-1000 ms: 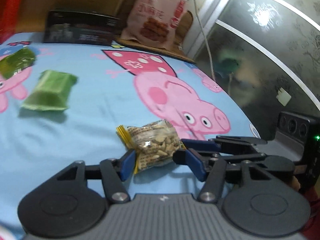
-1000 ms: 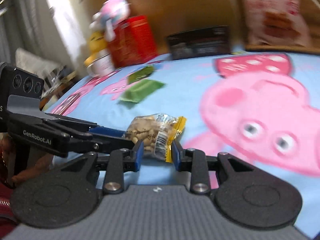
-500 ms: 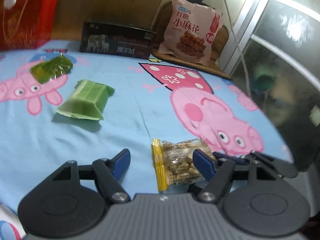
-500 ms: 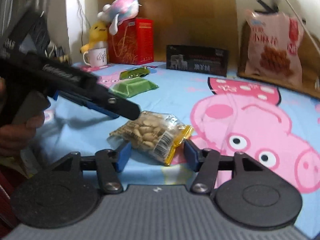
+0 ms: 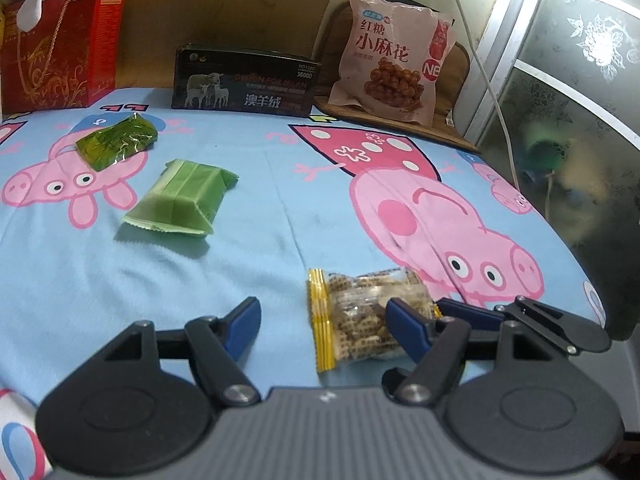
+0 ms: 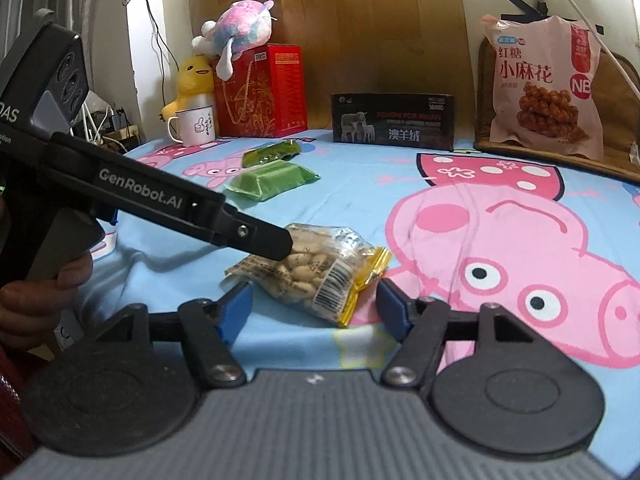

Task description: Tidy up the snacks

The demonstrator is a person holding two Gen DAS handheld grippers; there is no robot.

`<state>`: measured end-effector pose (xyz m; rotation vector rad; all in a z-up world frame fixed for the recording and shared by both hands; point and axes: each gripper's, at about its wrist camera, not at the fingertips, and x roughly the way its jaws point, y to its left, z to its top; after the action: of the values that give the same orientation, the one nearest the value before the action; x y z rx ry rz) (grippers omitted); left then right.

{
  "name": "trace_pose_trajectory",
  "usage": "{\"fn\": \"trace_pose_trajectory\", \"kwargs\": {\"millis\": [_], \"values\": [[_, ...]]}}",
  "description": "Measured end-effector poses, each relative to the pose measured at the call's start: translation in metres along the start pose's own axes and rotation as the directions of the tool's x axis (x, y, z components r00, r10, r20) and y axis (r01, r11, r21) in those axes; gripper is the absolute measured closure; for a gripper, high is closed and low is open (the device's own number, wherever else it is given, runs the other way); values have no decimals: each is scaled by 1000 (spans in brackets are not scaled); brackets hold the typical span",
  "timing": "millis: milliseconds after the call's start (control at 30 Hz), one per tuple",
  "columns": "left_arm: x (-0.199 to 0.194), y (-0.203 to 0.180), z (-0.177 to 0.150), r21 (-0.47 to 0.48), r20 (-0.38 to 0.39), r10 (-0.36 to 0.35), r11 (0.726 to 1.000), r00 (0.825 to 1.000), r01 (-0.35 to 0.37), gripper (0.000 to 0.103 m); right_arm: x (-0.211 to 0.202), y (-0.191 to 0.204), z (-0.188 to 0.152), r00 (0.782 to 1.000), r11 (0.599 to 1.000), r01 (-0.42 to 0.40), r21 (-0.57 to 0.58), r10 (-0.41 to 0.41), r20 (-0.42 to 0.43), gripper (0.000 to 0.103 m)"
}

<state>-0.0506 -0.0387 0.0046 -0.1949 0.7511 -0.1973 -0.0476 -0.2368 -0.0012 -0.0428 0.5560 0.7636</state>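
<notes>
Right wrist view showed the nut packet [image 6: 316,276] lying on the bedsheet [image 6: 160,256] between both grippers' spread, empty fingers; closing crookedly risked pinching only its slippery yellow seam

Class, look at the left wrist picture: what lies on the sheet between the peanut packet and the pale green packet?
Nothing: in the left wrist view only bare blue sheet separates the peanut packet from the pale green packet.

Both the left gripper [image 5: 324,322] and the right gripper [image 6: 312,308] are letting go of the peanut packet [image 6: 316,270], their jaws having just been opening, leaving it lying on the bedsheet [image 5: 260,248].
</notes>
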Motion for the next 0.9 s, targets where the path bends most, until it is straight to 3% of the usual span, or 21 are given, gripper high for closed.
{"fn": "trace_pose_trajectory", "kwargs": {"millis": [200, 333, 367, 867, 900], "values": [[0, 0, 0, -2, 0, -4, 1000, 1000, 4, 32, -1, 0, -1, 1000, 1000, 0, 8, 0, 2, 28], [-1, 3, 0, -9, 2, -13, 1000, 1000, 13, 32, 0, 0, -3, 999, 998, -52, 32, 51, 8, 2], [-1, 3, 0, -11, 3, -16, 1000, 1000, 16, 32, -1, 1, -4, 998, 997, -64, 35, 64, 11, 0], [-3, 6, -3, -24, 11, -47, 999, 999, 47, 22, -2, 3, -5, 997, 997, -66, 46, 65, 31, 0], [-3, 7, -3, -24, 10, -50, 998, 999, 50, 17, -2, 3, -5, 998, 997, -62, 42, 61, 29, 0]]}}
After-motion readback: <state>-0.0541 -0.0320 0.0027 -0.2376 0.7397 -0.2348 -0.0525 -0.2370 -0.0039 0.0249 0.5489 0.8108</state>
